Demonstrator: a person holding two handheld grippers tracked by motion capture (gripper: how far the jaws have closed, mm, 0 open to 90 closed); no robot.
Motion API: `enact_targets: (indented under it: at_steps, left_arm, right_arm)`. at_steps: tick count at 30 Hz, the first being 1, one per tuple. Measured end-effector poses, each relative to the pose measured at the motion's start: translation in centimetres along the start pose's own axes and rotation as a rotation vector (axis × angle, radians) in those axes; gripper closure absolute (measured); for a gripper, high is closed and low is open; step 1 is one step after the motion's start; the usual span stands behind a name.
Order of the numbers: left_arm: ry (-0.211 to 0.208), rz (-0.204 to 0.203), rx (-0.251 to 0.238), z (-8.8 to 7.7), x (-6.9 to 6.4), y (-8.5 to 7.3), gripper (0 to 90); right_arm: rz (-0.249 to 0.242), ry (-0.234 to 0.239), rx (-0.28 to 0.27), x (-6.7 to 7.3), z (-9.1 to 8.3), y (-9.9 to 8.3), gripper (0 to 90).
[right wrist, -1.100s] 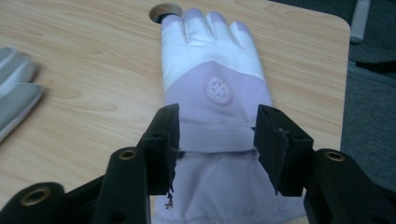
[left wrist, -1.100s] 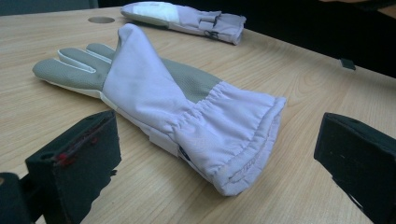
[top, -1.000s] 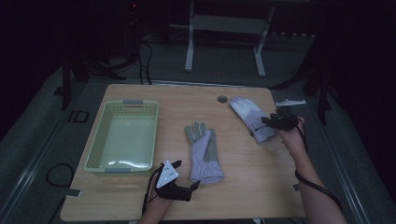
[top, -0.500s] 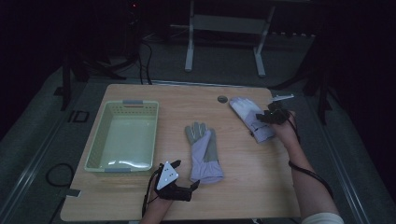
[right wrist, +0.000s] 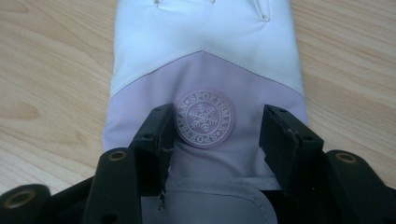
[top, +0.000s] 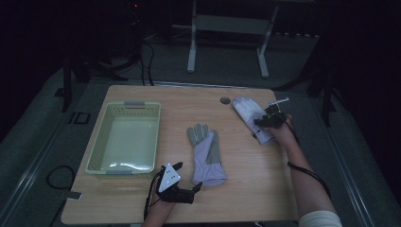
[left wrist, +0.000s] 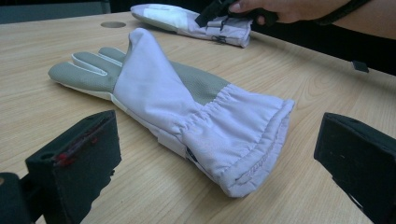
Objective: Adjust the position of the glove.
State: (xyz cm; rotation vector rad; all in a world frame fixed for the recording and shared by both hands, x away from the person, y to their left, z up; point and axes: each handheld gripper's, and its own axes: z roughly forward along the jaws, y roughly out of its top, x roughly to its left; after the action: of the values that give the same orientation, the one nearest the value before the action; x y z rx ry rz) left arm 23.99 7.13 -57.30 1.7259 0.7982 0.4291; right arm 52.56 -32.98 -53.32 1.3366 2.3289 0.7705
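The high view is dim and grainy, its surroundings sunk in near-black; only the pale wooden surface (top: 246,189) catches soft overhead light. Both gripper views are brighter and evenly lit, with black jaws blurred close to the lens.

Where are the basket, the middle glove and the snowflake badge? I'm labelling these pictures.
basket (top: 97,142): high view, left wall.
middle glove (top: 206,156): high view, its back.
snowflake badge (right wrist: 203,118): right gripper view, centre, between the jaws.

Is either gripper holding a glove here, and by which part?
Neither: the right gripper is open over the far glove's cuff; the left gripper is open.
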Motion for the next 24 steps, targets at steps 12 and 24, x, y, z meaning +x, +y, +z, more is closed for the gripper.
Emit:
enact_targets:
  at_steps: [12,24]
  left_arm:
    - [0.002,0.004,0.004,0.0,0.0,0.0,0.7]
    - [-0.005,0.018,0.007,0.1,-0.1,0.0,0.7]
  right_arm:
    - [0.023,0.095,0.01,0.5,0.0,0.0,70.4]
    - [0.148,-0.008,-0.045,1.4,-1.8,-0.6,79.6]
